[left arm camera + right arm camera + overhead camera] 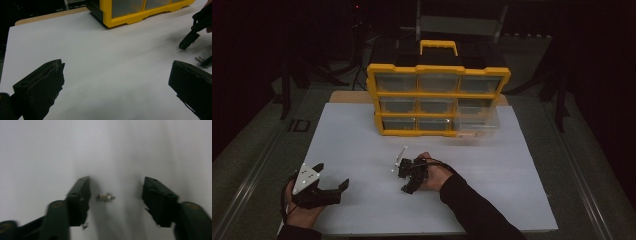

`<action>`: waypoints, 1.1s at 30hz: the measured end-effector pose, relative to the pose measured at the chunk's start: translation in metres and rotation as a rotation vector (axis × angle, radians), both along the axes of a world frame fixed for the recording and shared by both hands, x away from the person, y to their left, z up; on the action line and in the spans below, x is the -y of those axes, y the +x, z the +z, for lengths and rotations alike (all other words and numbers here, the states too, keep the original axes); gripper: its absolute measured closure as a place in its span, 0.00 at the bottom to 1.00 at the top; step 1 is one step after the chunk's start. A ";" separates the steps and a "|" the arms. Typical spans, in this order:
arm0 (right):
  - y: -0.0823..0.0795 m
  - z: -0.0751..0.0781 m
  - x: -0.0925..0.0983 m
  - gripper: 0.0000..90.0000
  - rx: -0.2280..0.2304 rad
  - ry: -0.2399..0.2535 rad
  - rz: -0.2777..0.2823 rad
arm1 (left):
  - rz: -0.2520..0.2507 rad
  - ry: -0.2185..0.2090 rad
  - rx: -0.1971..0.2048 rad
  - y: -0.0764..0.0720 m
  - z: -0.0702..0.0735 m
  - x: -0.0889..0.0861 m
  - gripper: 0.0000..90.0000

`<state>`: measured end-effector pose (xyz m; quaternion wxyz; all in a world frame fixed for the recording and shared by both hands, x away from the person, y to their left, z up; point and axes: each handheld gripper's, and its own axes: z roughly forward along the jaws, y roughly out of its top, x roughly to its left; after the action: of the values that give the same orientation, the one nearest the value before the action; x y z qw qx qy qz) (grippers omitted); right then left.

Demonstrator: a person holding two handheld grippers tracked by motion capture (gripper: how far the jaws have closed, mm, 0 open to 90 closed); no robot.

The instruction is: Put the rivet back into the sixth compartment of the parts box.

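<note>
Small screw straddled by right gripper, jaws half spread, no contact yet. Closing best kept centred on screw, tips low. Left gripper held wide open, well left of screw.

room: dark | table: wood, white top | floor: grey | stands at back

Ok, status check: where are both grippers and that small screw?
Right gripper down at the white sheet, jaws either side of the screw, no contact yet. Left gripper open, idle, empty. Nothing in the way; yellow drawer organizer well behind.
</note>
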<state>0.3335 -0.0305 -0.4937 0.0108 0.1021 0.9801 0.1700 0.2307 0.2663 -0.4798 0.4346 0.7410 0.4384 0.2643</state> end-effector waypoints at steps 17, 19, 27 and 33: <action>0.000 0.004 0.000 0.84 -0.003 -0.037 0.018 | 0.001 0.003 0.000 0.000 0.000 0.000 0.01; 0.001 0.005 0.001 0.84 -0.003 -0.035 0.015 | 0.001 0.005 0.000 0.000 0.000 0.000 0.01; 0.003 0.017 0.002 0.84 -0.001 -0.019 -0.010 | 0.002 0.006 -0.001 0.000 0.000 0.000 0.01; 0.009 0.033 0.000 0.84 0.025 0.003 -0.015 | 0.001 0.003 0.000 0.000 0.000 0.000 0.01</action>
<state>0.3430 -0.0305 -0.4609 0.0241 0.1073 0.9788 0.1726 0.2309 0.2662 -0.4799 0.4331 0.7415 0.4386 0.2653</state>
